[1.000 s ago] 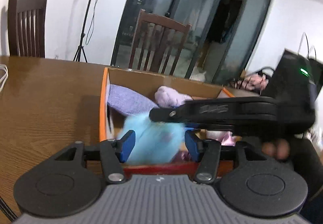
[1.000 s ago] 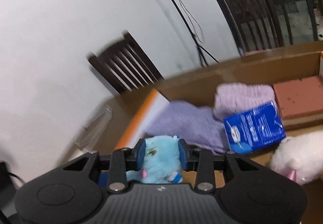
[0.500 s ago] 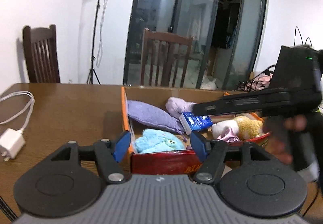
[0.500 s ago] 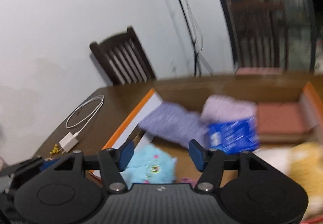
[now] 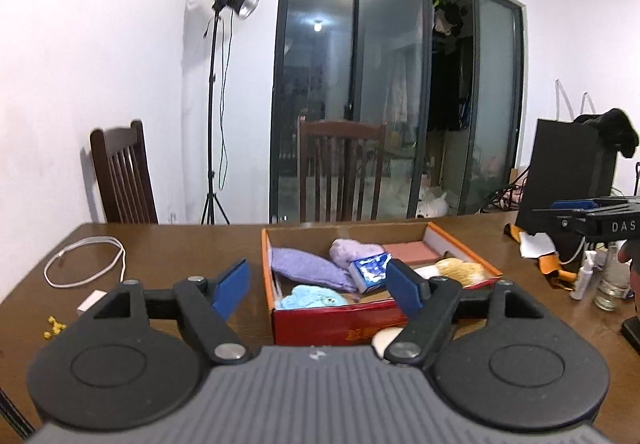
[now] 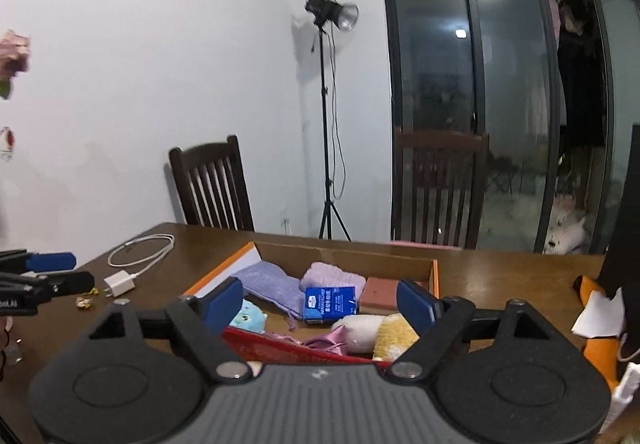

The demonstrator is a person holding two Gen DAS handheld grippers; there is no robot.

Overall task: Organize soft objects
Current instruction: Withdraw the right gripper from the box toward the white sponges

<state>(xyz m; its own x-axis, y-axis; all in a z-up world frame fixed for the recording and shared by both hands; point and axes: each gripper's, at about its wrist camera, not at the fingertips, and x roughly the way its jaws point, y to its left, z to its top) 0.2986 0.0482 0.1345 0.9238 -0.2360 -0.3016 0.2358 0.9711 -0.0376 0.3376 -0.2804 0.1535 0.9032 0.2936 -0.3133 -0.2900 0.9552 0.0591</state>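
Both grippers hovering short of box (image 5: 332, 318), fingers apart, empty. Left gripper (image 5: 318, 286) and right gripper (image 6: 318, 304) facing box straight ahead, similarly near; blue plush (image 5: 312, 298) sitting in box's near-left corner.

One box (image 5: 332, 324), open, on the counter (image 5: 192, 248) just beyond the fingers (image 5: 232, 286). Contents:
- purple pouch (image 5: 308, 270): 1, far left of the fingers' gap
- lilac cloth (image 5: 352, 248): 1, behind the pouch
- blue plush (image 5: 312, 298): 1, nearest the left fingers
- blue packet (image 5: 370, 272): 1, centre
- pink sponge (image 5: 410, 252): 1, far right corner
- white plush (image 6: 360, 328): 1, near right
- yellow plush (image 6: 394, 336): 1, beside the white one
- pink fabric piece (image 6: 326, 344): 1, near wall

Outside the box:
- white cable (image 5: 84, 262): 1, left of the fingers
- charger (image 6: 119, 282): 1
- chairs (image 5: 122, 179): 2, beyond the counter
- light stand (image 5: 216, 103): 1
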